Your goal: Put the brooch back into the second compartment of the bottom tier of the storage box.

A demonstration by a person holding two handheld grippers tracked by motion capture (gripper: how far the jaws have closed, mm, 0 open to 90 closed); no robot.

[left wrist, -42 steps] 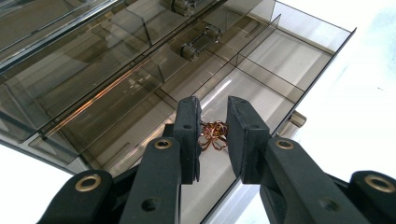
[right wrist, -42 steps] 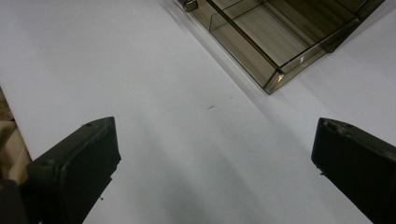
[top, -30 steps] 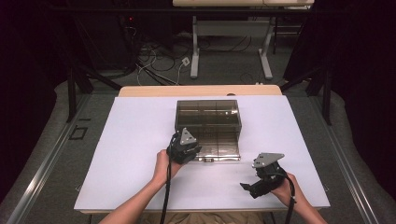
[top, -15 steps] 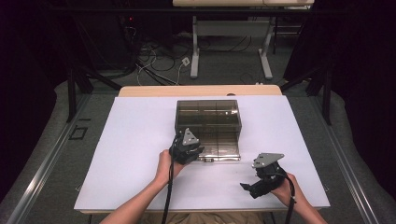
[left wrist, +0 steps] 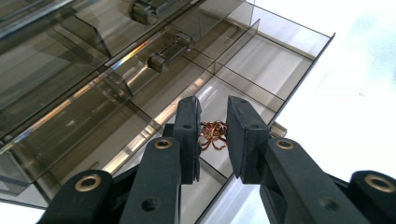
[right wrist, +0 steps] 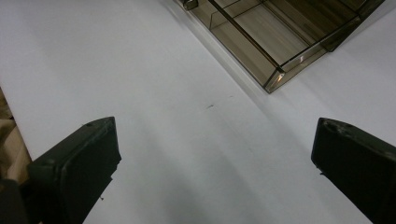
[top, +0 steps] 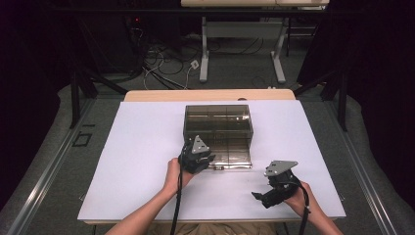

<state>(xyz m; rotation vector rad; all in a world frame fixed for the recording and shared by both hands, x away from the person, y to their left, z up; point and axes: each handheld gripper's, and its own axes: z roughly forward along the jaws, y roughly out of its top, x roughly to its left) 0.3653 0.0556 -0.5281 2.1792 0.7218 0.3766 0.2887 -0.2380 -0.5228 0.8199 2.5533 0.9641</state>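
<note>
- The left gripper [left wrist: 212, 140] is being held at the near left corner of the smoked clear organizer box [top: 218, 132]. Its jaws are parted a little around a small tangle of copper wire [left wrist: 213, 134], which is lying in a compartment of the pulled-out drawer [left wrist: 243, 70] — not yet pinched, as far as can be judged.
- The wire is being judged light, springy and easily crushed; it is best taken across its dense middle.
- The right gripper [right wrist: 212, 154] is being held wide open over the white table [top: 137, 147], near right, well apart from the box.

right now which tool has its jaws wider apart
The right tool: its jaws stand far apart over bare table, while the left tool is narrowed around a copper wire tangle.
</note>
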